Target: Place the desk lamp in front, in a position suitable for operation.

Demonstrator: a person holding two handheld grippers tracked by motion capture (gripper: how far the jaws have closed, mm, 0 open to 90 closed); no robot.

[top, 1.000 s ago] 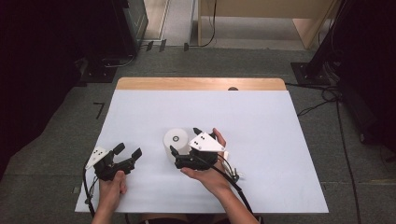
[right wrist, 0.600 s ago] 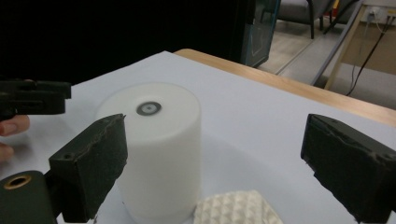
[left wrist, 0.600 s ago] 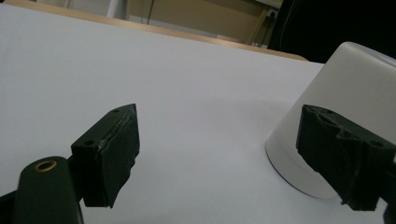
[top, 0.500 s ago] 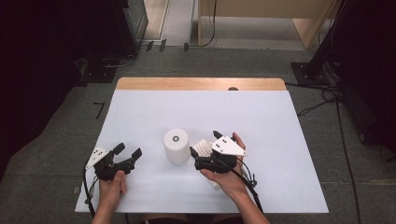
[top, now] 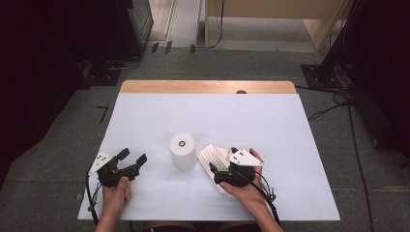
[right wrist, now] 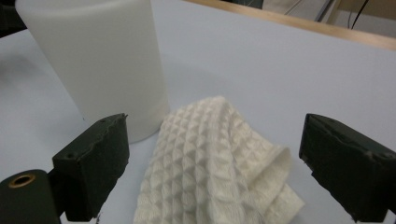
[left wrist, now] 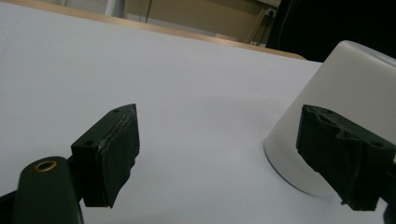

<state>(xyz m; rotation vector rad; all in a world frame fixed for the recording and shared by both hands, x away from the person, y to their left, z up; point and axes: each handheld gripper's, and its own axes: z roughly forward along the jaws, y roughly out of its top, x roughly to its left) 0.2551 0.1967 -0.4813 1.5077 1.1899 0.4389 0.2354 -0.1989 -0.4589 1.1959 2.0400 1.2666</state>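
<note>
My right hand-held gripper (top: 223, 170), drawn back from the white cylinder (top: 183, 151), now straddles the waffle cloth (right wrist: 219, 163) on the bench (top: 208, 116) with jaws wide, probably ready to pinch it, while my left hand-held gripper (top: 131, 160) waits wide and empty.

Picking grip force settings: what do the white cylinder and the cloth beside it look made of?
Cylinder: probably matte plastic; smooth, slightly translucent wall with no seams or gloss, and a small dark hole in its top, seen from the high view. Could be silicone, can't tell.
Cloth: soft woven textile, likely cotton; raised waffle-like texture, folded, crumpled edges.
</note>
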